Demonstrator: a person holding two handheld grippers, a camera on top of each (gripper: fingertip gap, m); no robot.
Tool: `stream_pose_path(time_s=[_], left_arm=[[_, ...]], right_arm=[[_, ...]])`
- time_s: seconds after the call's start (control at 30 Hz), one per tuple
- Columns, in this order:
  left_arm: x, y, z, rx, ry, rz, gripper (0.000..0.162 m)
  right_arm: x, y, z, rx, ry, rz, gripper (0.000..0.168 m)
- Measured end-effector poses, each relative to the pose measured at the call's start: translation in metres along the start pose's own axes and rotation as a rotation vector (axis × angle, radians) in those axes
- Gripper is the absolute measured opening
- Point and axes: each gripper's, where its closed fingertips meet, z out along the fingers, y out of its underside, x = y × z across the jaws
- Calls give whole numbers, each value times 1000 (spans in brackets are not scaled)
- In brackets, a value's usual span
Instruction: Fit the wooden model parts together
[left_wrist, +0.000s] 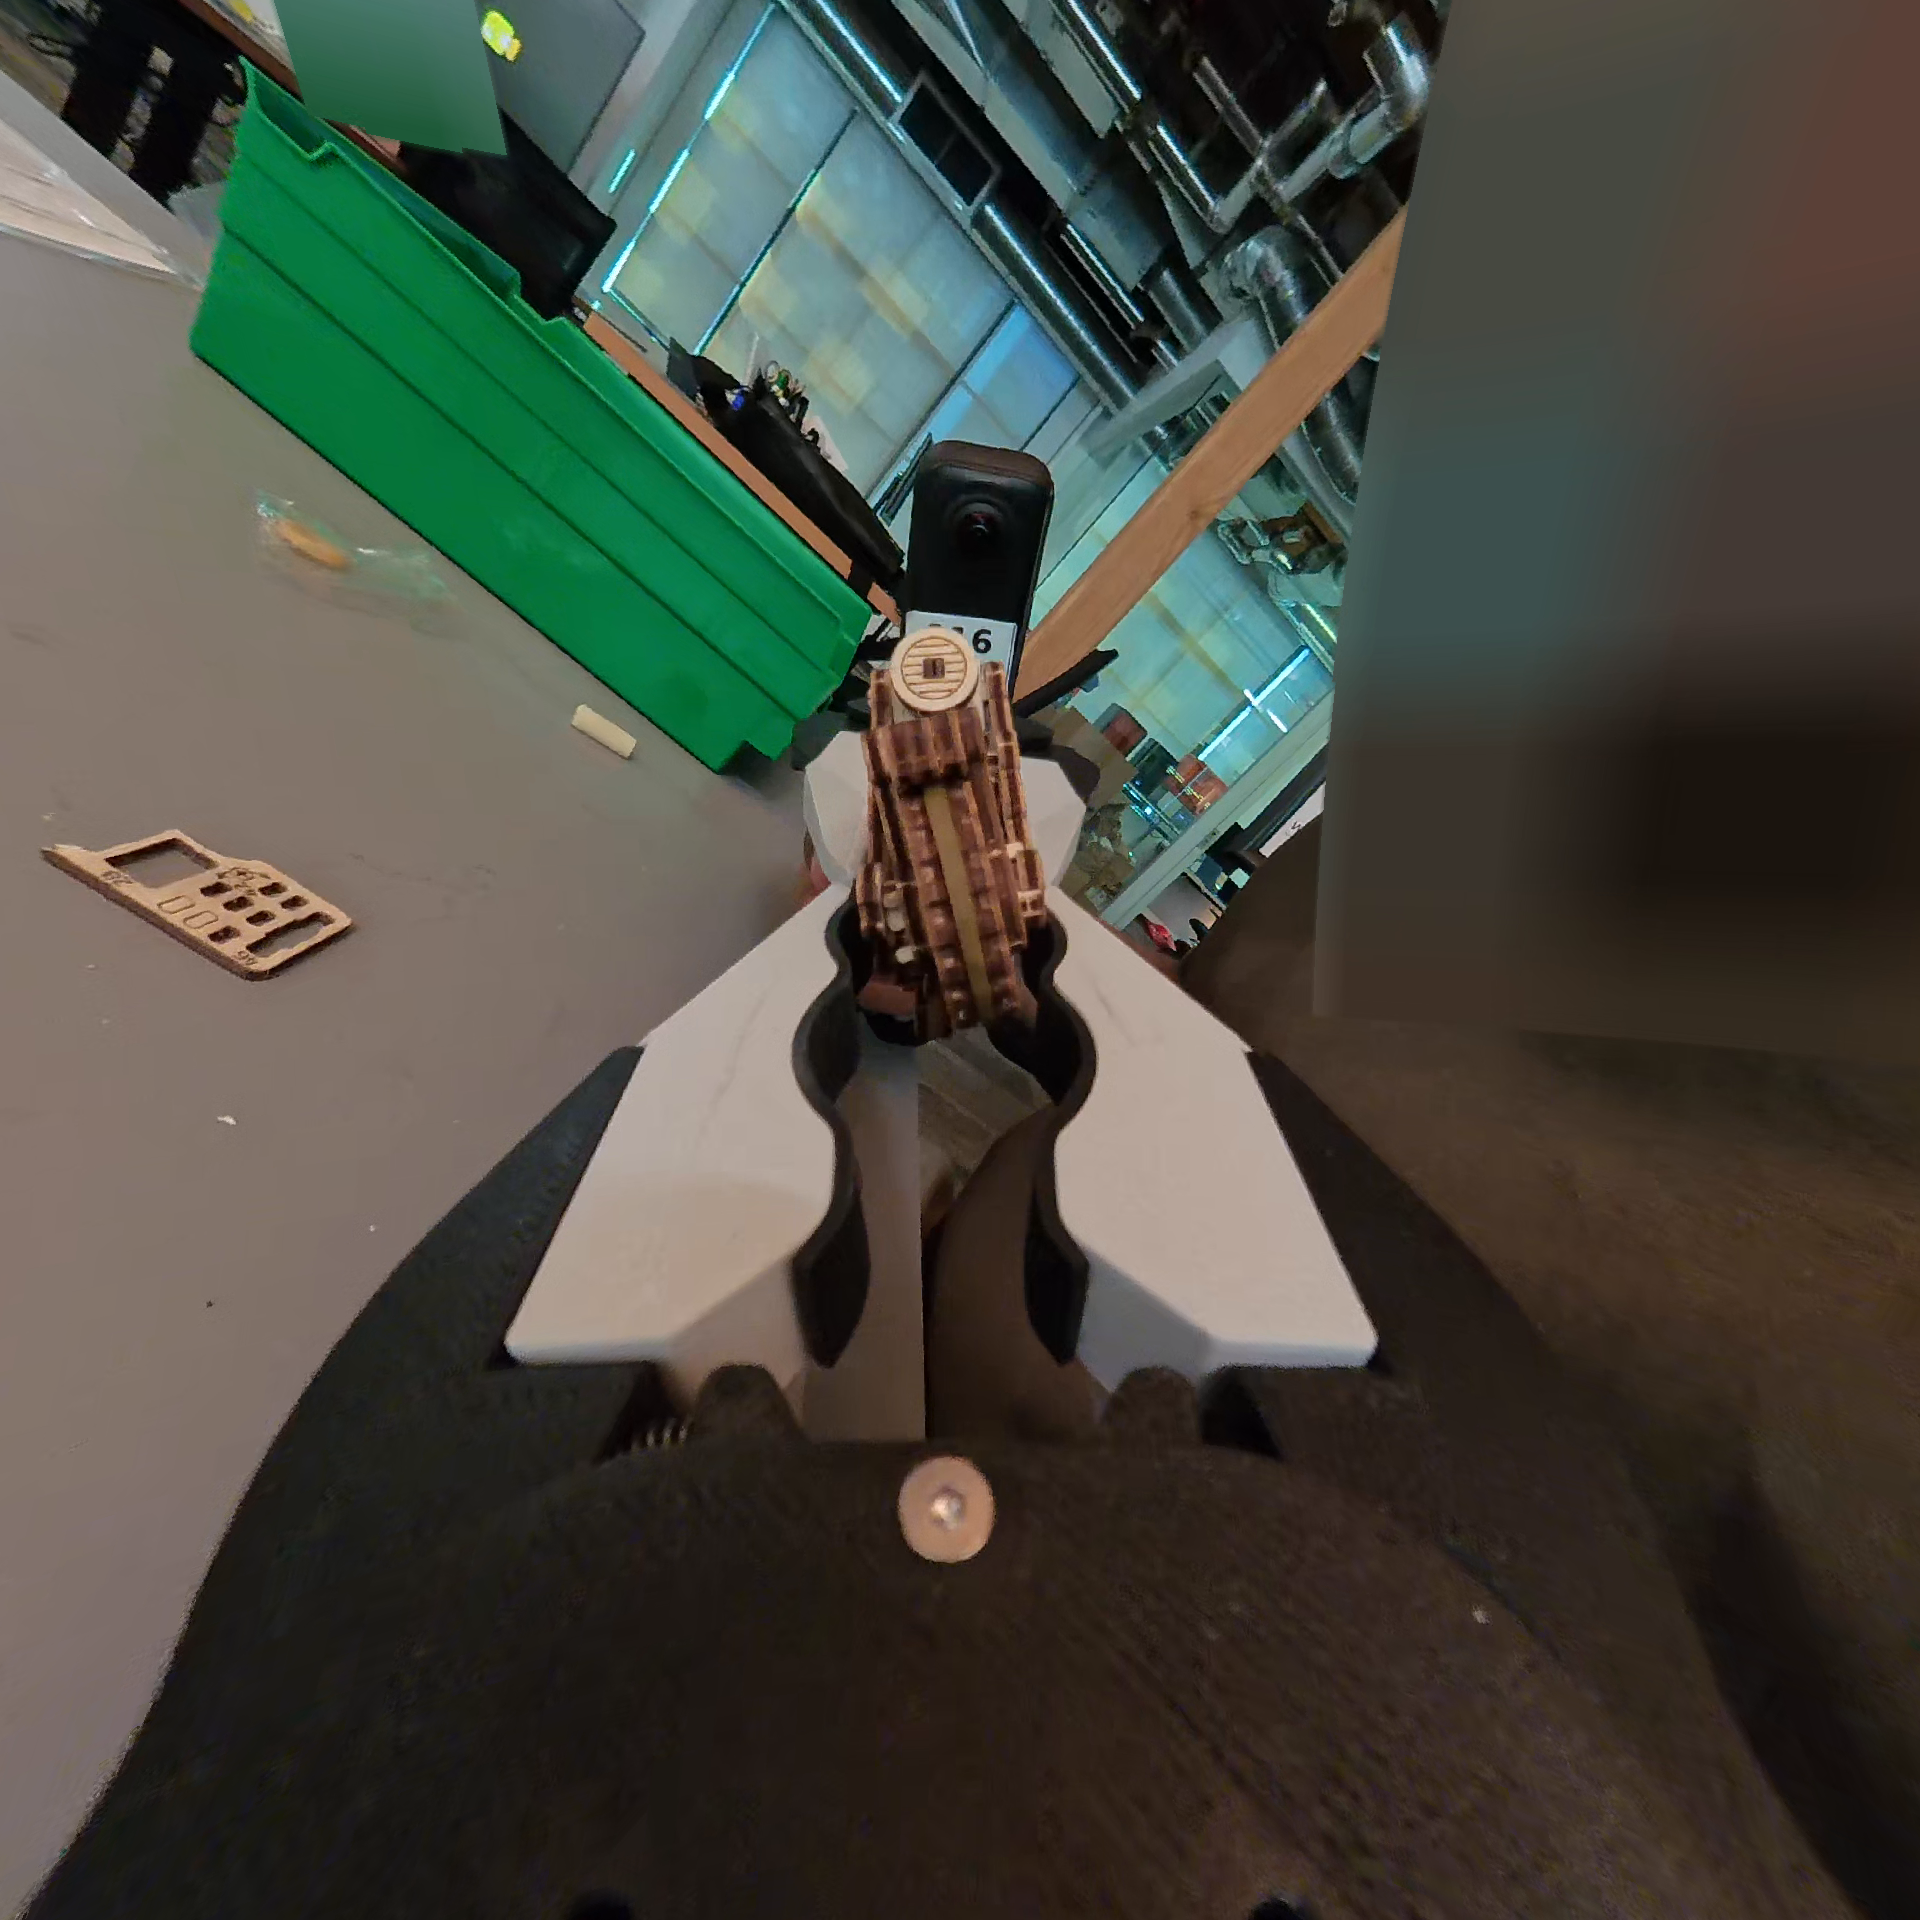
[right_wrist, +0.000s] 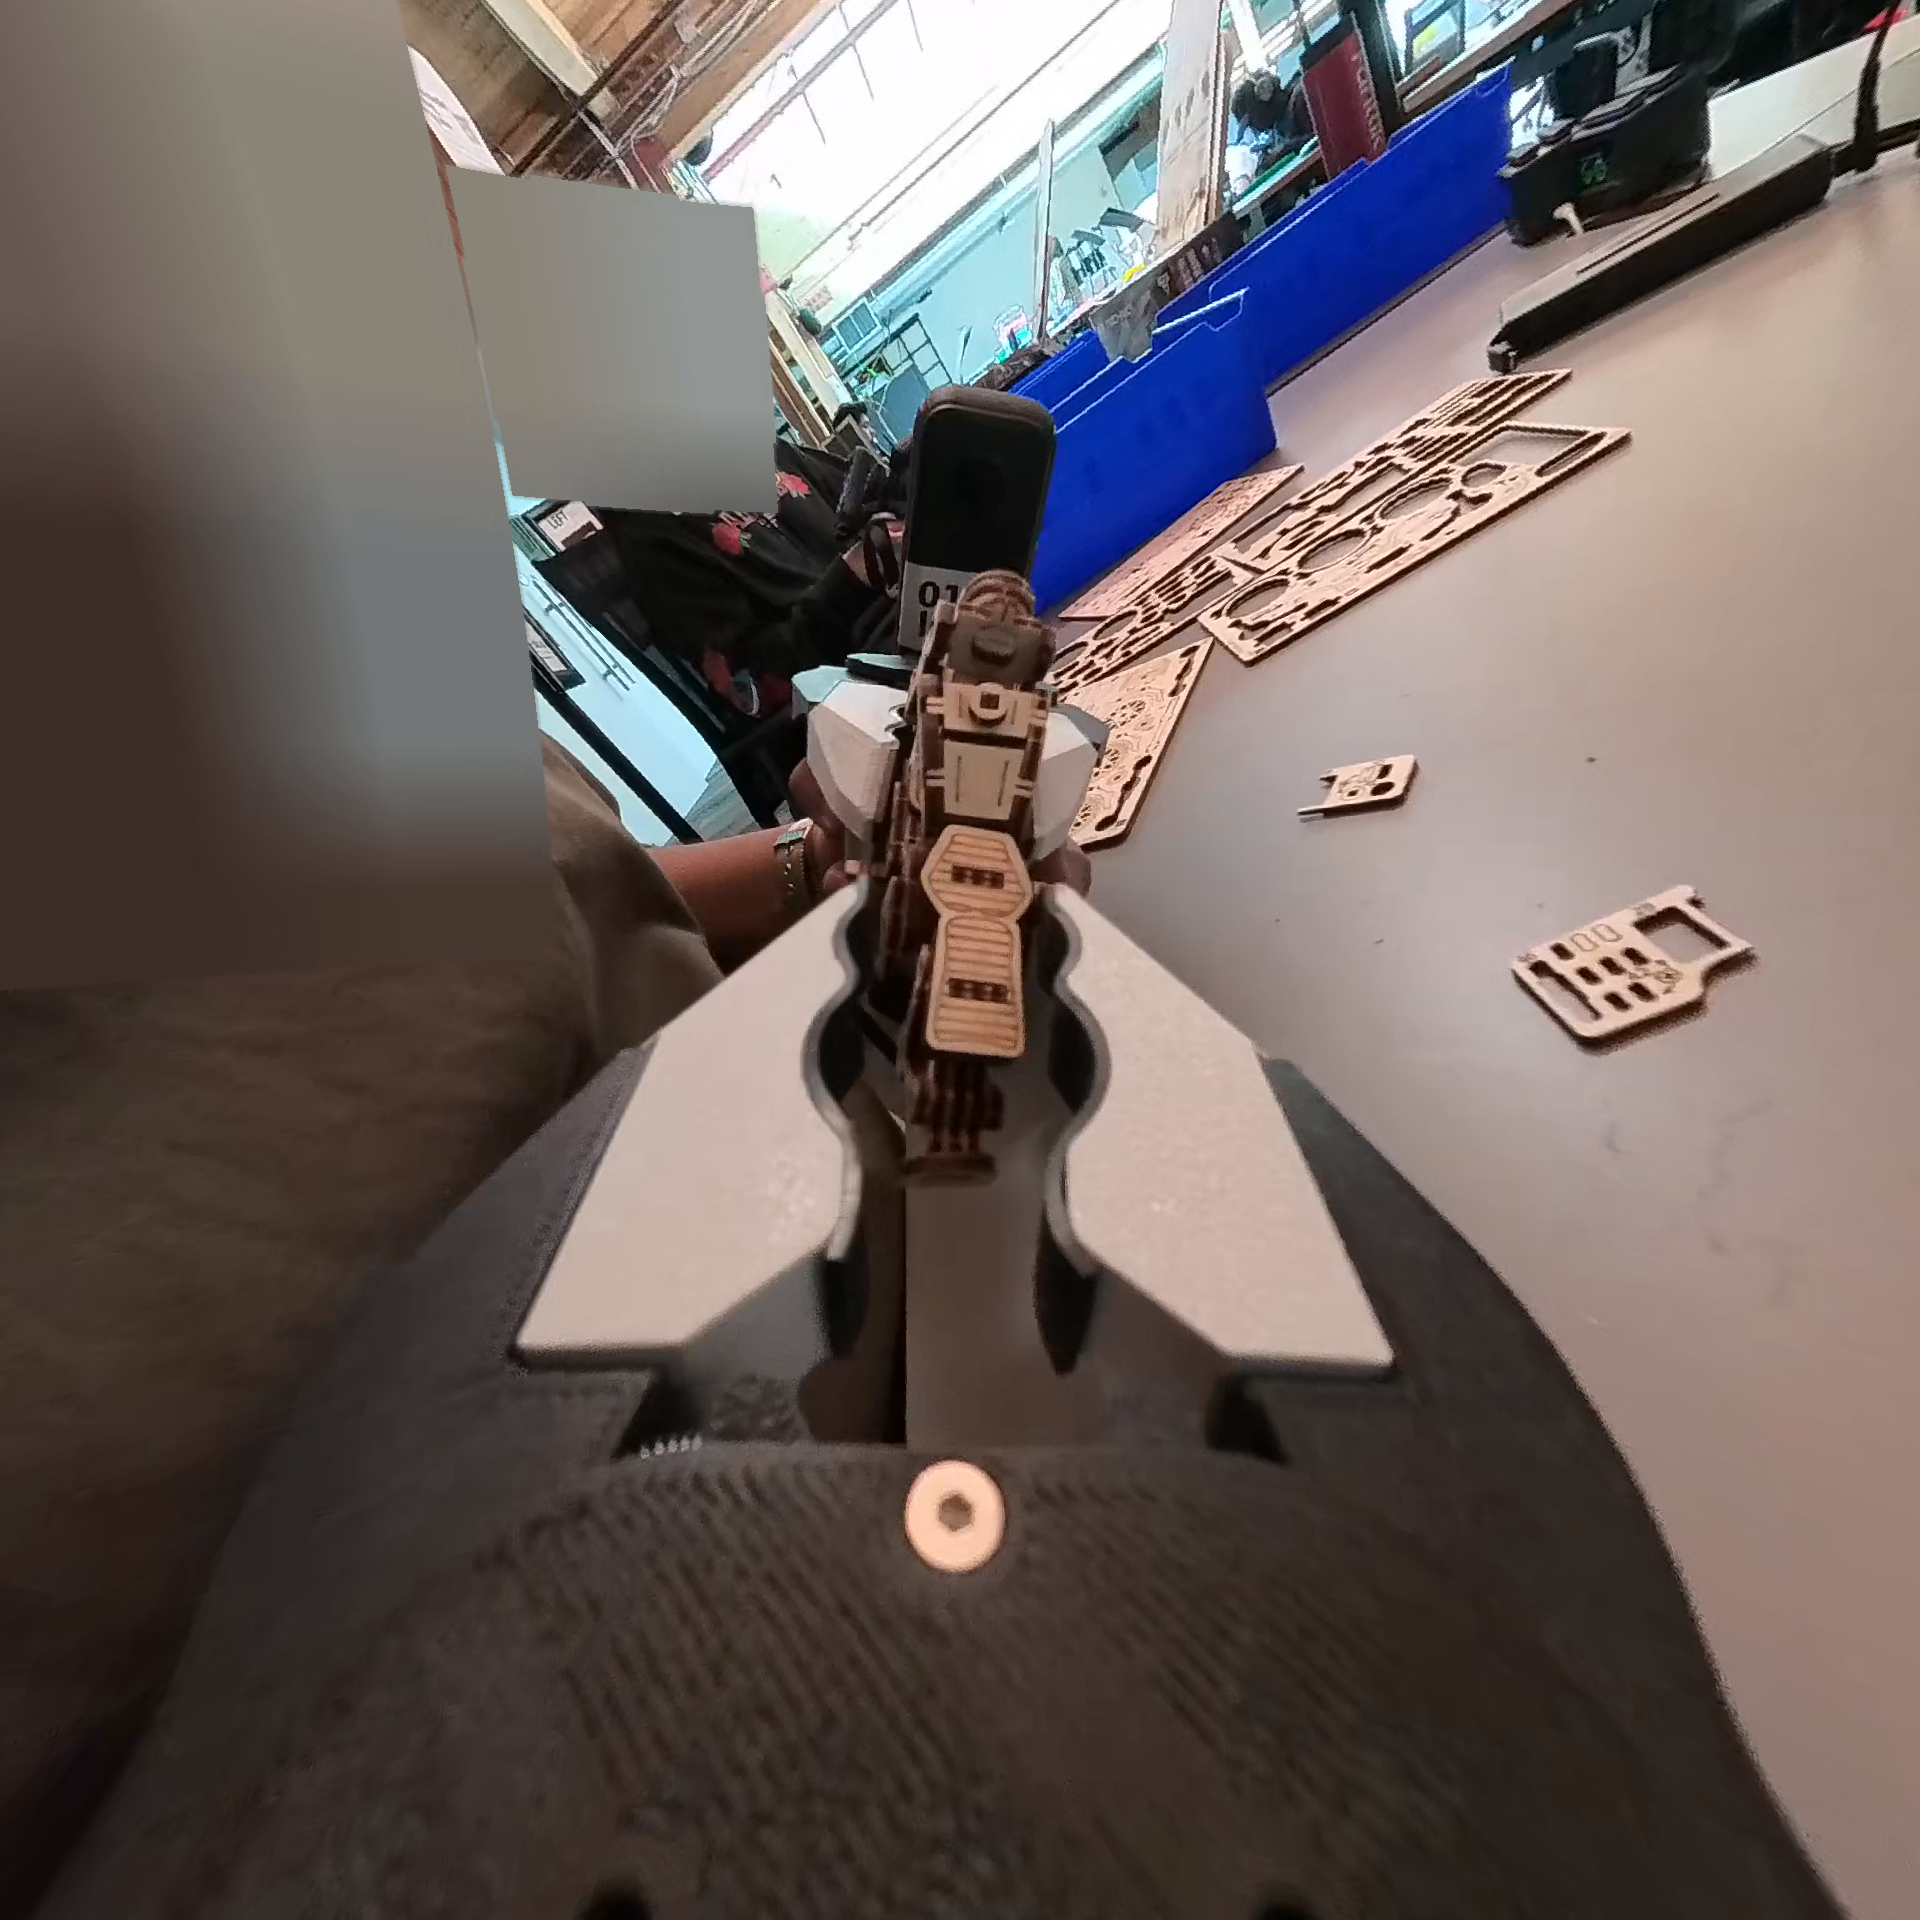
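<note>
A brown layered wooden model (left_wrist: 951, 831) is held up above the grey table (left_wrist: 312, 1091), between both grippers, which face each other. My left gripper (left_wrist: 951, 935) is shut on one end of it. A pale round disc (left_wrist: 935, 672) caps the far end and a rubber band runs along the model. In the right wrist view the model (right_wrist: 977, 935) shows pale engraved plates, and my right gripper (right_wrist: 961, 904) is shut on its near end. The opposite gripper's white fingers (left_wrist: 831, 821) (right_wrist: 847, 758) show just behind the model in each view.
A green bin (left_wrist: 499, 436) stands at the left. A punched-out wooden sheet (left_wrist: 203, 899), a small white piece (left_wrist: 605, 730) and a plastic bag (left_wrist: 312, 545) lie on the table. At the right are a blue bin (right_wrist: 1164, 426), large wooden sheets (right_wrist: 1351, 540) and two small sheets (right_wrist: 1631, 971) (right_wrist: 1361, 784). Only a small space, under 4 cm, lies between the two pairs of fingers.
</note>
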Motion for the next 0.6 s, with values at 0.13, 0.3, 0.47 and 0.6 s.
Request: stream_pose_path(time_s=[0.13,0.3,0.47,0.6], left_arm=[[-2,-3,0,26,-12,-18,25],[-18,-16,-7,107,-78,-103,39],[-31,-16,-9,126,-145,-173,47],[-29,-13,0,152,-122,-253,60]], right_arm=[[2,0,1,-2,27,-25,27],[9,-12,-4,44,121,-111,26],[26,-22,-13,43,361,-354,27],[35,-23,-15,-12,545,-576,27]])
